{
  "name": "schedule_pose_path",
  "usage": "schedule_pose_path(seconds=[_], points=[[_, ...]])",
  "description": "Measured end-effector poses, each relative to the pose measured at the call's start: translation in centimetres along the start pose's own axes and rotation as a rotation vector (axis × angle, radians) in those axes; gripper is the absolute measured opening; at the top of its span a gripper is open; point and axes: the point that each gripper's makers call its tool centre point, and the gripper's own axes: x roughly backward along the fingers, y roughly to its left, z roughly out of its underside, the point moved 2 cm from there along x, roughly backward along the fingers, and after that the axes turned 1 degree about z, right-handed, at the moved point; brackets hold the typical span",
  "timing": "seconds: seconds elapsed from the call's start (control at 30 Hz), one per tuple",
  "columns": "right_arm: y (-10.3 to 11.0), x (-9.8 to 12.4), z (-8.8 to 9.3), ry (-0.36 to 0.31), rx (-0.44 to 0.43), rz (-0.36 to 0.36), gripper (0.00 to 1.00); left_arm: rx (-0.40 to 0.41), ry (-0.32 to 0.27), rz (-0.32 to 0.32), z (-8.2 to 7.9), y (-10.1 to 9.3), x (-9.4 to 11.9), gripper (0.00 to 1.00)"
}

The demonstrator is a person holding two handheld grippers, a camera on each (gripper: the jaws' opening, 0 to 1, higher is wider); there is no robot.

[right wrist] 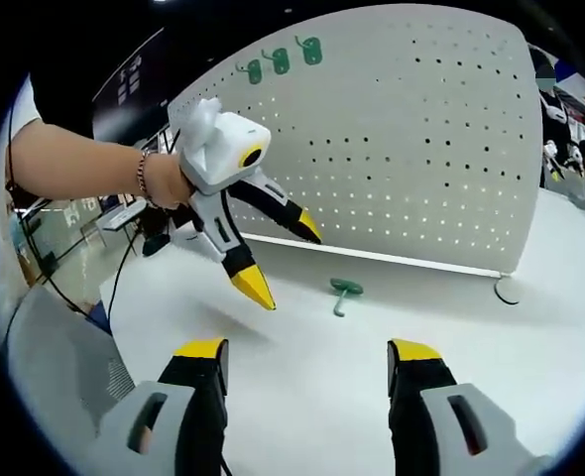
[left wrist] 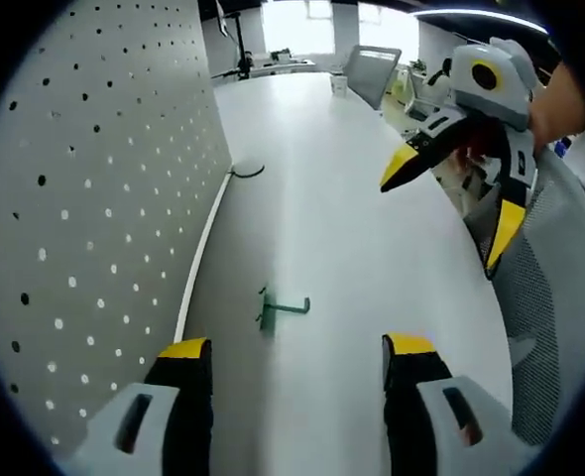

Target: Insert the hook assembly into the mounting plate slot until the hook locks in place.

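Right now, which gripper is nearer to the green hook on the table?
Left, though not by much. The left gripper hangs open above the table beside the hook. The right gripper, also open, is held farther back, off to the hook's other side.

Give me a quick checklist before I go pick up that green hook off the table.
1. Green hook lying free on the white table, nothing touching it: ok.
2. Left gripper open, nothing between its jaws: ok.
3. Right gripper open, nothing held: ok.
4. Pegboard standing upright with free holes: ok.
5. Three green hooks already hung near the board's top: ok.
6. Which hole or slot takes this hook: cannot tell.
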Motion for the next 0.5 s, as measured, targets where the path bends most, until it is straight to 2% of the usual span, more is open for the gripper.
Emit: schedule_pose_path(seconds=[0.5], points=[[-0.1, -0.1, 0.2, 0.012, -0.003, 0.005, 0.63, -0.015, 0.042, 0.015, 0.2, 0.7, -1.5, 0.69]])
